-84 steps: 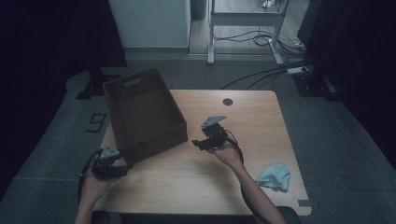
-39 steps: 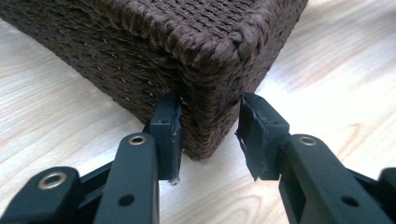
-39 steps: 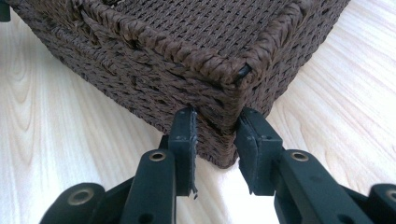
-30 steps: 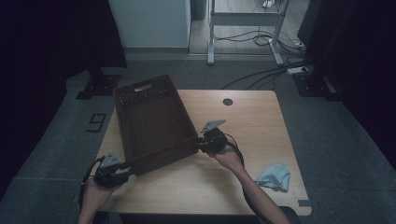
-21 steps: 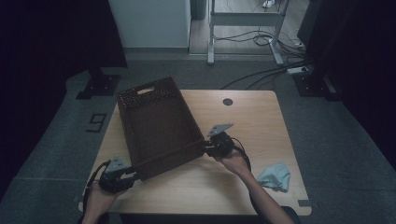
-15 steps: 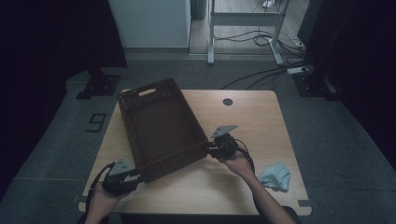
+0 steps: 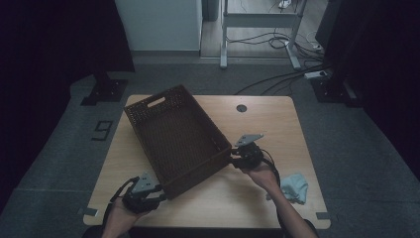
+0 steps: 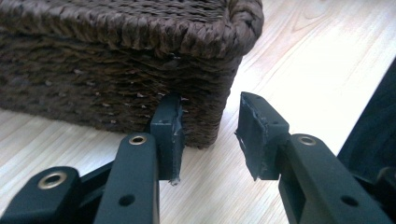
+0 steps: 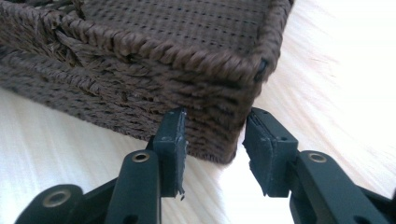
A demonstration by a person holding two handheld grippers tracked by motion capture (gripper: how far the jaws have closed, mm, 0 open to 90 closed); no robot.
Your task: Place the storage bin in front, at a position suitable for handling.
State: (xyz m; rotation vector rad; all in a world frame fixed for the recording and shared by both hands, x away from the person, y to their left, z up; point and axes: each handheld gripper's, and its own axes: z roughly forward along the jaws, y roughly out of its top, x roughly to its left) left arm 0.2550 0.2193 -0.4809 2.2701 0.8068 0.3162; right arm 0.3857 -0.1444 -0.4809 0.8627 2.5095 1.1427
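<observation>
A brown woven basket [image 7: 195,173] sits upright and empty on the wooden table [image 7: 277,129], turned at an angle. My left gripper [image 7: 159,194] is at its near left corner. In the left gripper view the jaws of my left gripper [image 8: 210,130] stand apart, with the basket [image 8: 93,79] corner just beyond them and untouched by the right pad. My right gripper [image 7: 234,157] is at the right corner. Its jaws have just been opening. The basket [image 9: 116,79] corner lies between the fingers of my right gripper [image 9: 215,140], and a slim gap shows at the right pad.
A crumpled blue-green cloth [image 7: 294,187] lies near the table's right front edge. A round cable hole [image 7: 241,108] sits at the back of the table. Beyond the table are a metal frame [image 7: 257,20], floor cables and a black stand base [image 7: 104,91].
The basket was tipped up toward the camera and has come down flat on the table. Both hands have shifted right and nearer with it.
</observation>
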